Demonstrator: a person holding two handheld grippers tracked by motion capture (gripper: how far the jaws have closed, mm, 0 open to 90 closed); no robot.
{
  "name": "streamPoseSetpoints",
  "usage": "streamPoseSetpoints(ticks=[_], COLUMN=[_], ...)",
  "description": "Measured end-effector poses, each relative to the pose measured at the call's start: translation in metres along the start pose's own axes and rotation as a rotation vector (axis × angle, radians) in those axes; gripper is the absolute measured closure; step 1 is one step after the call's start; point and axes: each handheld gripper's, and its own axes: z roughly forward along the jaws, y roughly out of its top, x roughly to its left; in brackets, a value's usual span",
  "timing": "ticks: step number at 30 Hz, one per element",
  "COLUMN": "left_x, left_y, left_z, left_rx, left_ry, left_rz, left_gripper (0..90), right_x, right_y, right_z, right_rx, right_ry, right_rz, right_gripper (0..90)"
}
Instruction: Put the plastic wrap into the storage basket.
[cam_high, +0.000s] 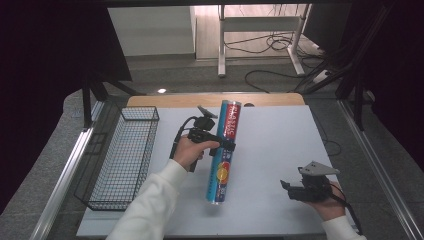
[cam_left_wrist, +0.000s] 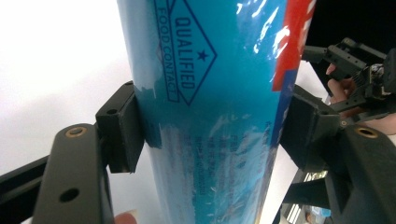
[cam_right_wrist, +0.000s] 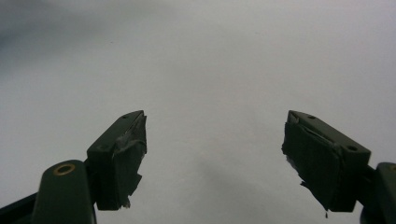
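A long blue roll of plastic wrap (cam_high: 224, 150) with a red far end and printed lettering hangs lengthwise above the white table top (cam_high: 280, 135). My left gripper (cam_high: 227, 145) is shut on the roll's middle. In the left gripper view both pads (cam_left_wrist: 126, 126) press on the sides of the blue roll (cam_left_wrist: 210, 107). My right gripper (cam_high: 286, 187) rests at the front right of the table, its jaws standing wide apart. In the right gripper view the right gripper (cam_right_wrist: 215, 158) has nothing between its taped pads (cam_right_wrist: 126, 158), only bare white surface.
A black wire basket (cam_high: 122, 157) stands along the table's left side. A wooden strip (cam_high: 215, 99) edges the far side of the table. Beyond it are floor cables and a white desk frame (cam_high: 260, 35).
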Motion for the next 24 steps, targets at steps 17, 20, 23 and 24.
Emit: streamPoseSetpoints(ticks=[17,20,23,24], left_x=[0.016,0.019,0.021,0.023], left_y=[-0.012,-0.016,-0.018,-0.020], left_z=[-0.036,-0.046,-0.051,-0.056], left_rx=[-0.048,-0.067,-0.072,-0.073], left_ry=[0.034,0.038,0.042,0.045], left_rz=[-0.029,-0.039,-0.043,-0.042], left_gripper=[32.0,32.0,32.0,32.0], right_x=[0.000,0.001,0.001,0.001], right_y=[0.002,0.002,0.003,0.003], right_z=[-0.003,-0.003,-0.003,-0.003], right_rx=[-0.022,-0.024,-0.025,-0.027], right_ry=[-0.007,-0.004,-0.005,-0.005], right_rz=[0.000,-0.005,-0.005,-0.002], right_gripper=[21.8,21.7,21.5,21.5])
